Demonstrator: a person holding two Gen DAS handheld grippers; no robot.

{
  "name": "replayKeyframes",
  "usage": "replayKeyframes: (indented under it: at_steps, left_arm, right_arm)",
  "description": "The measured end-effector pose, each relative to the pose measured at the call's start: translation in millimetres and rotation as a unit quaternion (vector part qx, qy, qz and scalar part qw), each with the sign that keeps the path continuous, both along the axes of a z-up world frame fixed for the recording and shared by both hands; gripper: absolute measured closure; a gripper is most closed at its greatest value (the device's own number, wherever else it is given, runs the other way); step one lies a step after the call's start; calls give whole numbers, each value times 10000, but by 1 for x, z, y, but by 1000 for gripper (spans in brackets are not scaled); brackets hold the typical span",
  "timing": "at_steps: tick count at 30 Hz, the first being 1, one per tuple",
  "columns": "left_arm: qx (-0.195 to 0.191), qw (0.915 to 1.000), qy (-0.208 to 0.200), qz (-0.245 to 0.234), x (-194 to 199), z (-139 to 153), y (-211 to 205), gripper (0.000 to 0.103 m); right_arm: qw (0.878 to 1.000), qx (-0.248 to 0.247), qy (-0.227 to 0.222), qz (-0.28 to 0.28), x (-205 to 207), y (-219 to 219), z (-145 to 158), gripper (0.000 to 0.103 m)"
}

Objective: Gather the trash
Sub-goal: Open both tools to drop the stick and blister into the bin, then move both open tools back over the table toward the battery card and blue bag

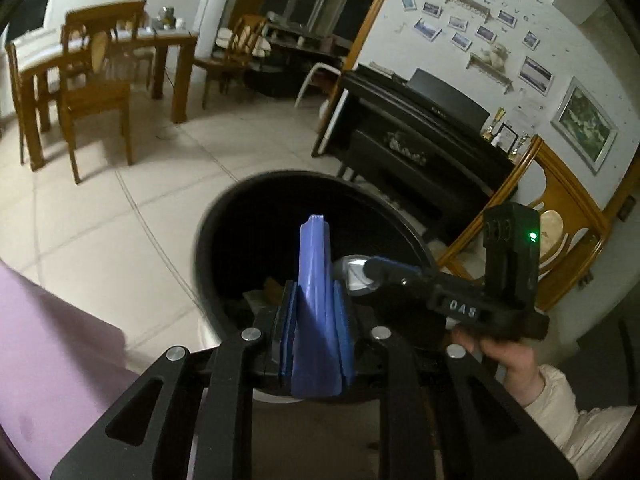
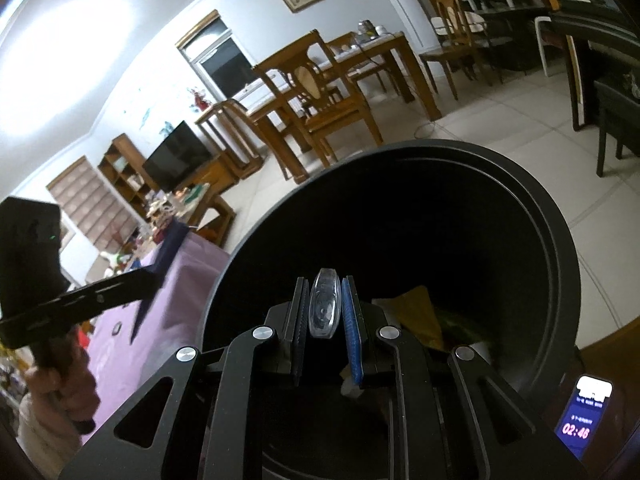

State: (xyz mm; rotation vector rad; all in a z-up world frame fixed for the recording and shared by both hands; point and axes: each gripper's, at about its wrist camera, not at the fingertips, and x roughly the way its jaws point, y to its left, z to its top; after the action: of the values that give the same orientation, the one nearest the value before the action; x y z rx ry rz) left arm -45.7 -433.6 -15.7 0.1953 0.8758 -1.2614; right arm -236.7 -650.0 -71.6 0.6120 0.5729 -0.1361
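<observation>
Both over the bin (image 2: 552, 240): my left gripper (image 1: 316, 332) pinches a blue wrapper (image 1: 316, 280), right gripper (image 2: 326, 320) a clear plastic piece (image 2: 325, 306); I'd release only once centred above the opening.

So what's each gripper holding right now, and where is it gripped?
Left gripper: a blue folded piece, pinched at its lower end. Right gripper: a small clear plastic case, clamped across its sides.

Matt black plastic bin (image 2: 520, 208); glossy clear plastic piece (image 2: 326, 308); smooth blue strip (image 1: 316, 280).
</observation>
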Motion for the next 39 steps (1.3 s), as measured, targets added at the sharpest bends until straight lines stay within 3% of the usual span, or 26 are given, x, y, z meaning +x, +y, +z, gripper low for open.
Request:
replayKeyframes:
  at_steps: [1,2,3,4,5,6,11,14,20,24,29,33,39]
  left_arm:
    - [54,10000,2,8,0,-2,-3,79]
    - [129,9999,18,36,1,-5,-4,65]
    - [149,9998,41,78,5,-5,-2,52]
    - [159,9997,30,167,10,-4,1,21]
    - [140,9994,-44,301,10,-1,10,9]
    - [112,9989,-176,422,13,2,24,10]
    - [280,9922,-486,1112,35,9,85,9]
    - [432,9814,-642,1756,53,11,144,9]
    - [1312,9344,-1043,3144,87,-5,264,9]
    - [1855,9139,-1036,3460,105,-22,301,9]
    - [2088,9058,-948,3562,115,-37,317,7]
    - [1958,9024,-970,3714,124,-39,329,5]
    - [1825,9201,-845,3362,144,-40,327,6]
  right_arm:
    - [10000,29,4,7,-1,-1,-1,83]
    - [10000,32,13,2,-1,-2,-1,80]
    - [10000,-12,34,-54,-3,-2,-1,67]
    - [9999,-60,4,-94,-5,-2,1,54]
    - [9998,-137,-67,-140,-7,0,4,49]
    - [9996,-183,-91,-174,-8,1,6,45]
    - [9995,-232,-216,-34,3,16,14,45]
    - [9988,-356,-253,201,16,35,22,45]
    - [9941,-560,-294,885,60,89,38,40]
    - [9885,-617,-235,1364,98,129,45,40]
    - [9764,-683,-151,2045,151,197,53,40]
    - [9638,-755,-104,2556,193,247,60,40]
    - [9478,-766,32,3094,265,316,66,40]
